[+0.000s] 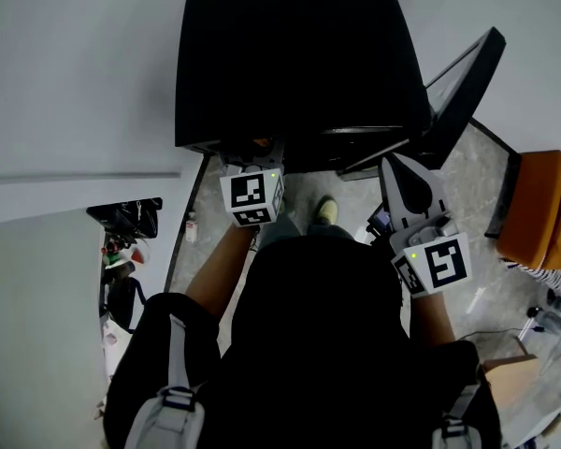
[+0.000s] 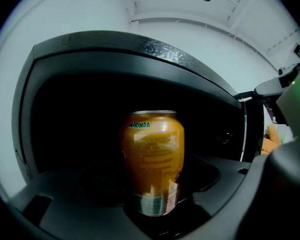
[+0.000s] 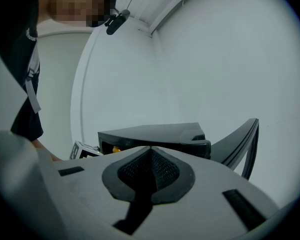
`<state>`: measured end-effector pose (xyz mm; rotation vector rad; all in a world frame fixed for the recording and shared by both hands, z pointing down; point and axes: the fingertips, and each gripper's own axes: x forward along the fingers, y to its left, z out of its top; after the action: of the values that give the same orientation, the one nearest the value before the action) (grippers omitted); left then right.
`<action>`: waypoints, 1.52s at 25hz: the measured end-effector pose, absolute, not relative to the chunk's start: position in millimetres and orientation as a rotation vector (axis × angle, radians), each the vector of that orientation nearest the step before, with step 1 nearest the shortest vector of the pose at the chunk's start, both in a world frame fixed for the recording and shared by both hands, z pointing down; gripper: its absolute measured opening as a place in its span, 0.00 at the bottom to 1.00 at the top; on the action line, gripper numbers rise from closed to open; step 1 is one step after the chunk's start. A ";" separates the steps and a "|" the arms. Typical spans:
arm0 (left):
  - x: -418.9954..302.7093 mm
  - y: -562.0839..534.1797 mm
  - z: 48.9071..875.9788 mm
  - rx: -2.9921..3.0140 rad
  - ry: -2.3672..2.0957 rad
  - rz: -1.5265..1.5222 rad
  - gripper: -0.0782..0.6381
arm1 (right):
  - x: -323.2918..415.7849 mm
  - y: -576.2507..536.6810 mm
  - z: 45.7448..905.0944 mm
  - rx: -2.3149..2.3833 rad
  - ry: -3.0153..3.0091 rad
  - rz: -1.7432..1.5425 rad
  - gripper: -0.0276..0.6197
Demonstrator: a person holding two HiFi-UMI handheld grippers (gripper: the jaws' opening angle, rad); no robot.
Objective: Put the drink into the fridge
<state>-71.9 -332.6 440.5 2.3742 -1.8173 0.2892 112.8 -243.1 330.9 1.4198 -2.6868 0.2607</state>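
The left claw [image 2: 152, 206] grips the upright can [image 2: 152, 156] by its base at the fridge's [image 2: 140, 49] mouth, cavity straight ahead; the right claw [image 3: 150, 151], closed and empty, hangs near the door [image 3: 240, 144].

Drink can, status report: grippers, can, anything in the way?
Left gripper jaws shut on drink can, at the fridge mouth. Right gripper shut, empty, off to the side. Nothing seen blocking; fridge door open.
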 end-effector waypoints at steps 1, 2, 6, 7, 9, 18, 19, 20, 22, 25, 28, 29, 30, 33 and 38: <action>-72.2 -335.1 440.4 2.372 -1.824 0.290 0.58 | 112.3 -244.0 330.5 1.423 -2.688 0.261 0.06; -72.0 -337.6 440.7 2.370 -1.829 0.293 0.58 | 112.3 -243.0 332.9 1.415 -2.688 0.272 0.06; -71.2 -345.2 442.2 2.363 -1.832 0.307 0.58 | 113.0 -240.4 338.5 1.392 -2.689 0.303 0.06; -71.3 -346.8 442.2 2.362 -1.833 0.313 0.58 | 112.2 -242.1 335.6 1.399 -2.694 0.291 0.06; -71.3 -349.9 442.3 2.362 -1.835 0.323 0.58 | 110.7 -245.0 331.2 1.409 -2.699 0.269 0.06; -72.8 -358.2 452.1 2.331 -1.853 0.354 0.58 | 105.8 -245.6 336.1 1.367 -2.718 0.304 0.06; -71.7 -357.8 452.1 2.339 -1.860 0.364 0.58 | 105.3 -245.4 337.0 1.366 -2.714 0.307 0.06; -70.4 -357.3 452.2 2.347 -1.869 0.375 0.58 | 104.8 -244.3 339.2 1.357 -2.708 0.314 0.06; -68.5 -356.9 452.3 2.355 -1.891 0.389 0.58 | 103.7 -242.0 343.9 1.339 -2.696 0.327 0.06; -67.3 -356.9 453.1 2.363 -1.886 0.399 0.58 | 102.0 -241.2 345.2 1.333 -2.698 0.339 0.06; -66.3 -355.0 453.0 2.385 -1.838 0.397 0.58 | 101.2 -240.5 343.9 1.325 -2.707 0.327 0.06; -66.8 -353.1 452.7 2.388 -1.829 0.388 0.58 | 101.6 -239.8 344.1 1.324 -2.709 0.328 0.06; -67.3 -350.7 452.0 2.391 -1.826 0.380 0.58 | 101.8 -239.1 344.3 1.322 -2.714 0.331 0.06; -68.4 -344.1 447.6 2.393 -1.829 0.366 0.60 | 100.5 -238.0 343.0 1.309 -2.734 0.333 0.06; -63.9 -332.1 446.2 2.408 -1.826 0.377 0.60 | 105.0 -238.2 342.7 1.313 -2.743 0.346 0.06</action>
<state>-63.9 -332.1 446.2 2.4083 -1.8261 0.3770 105.0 -238.2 342.7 1.3130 -2.7425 0.3462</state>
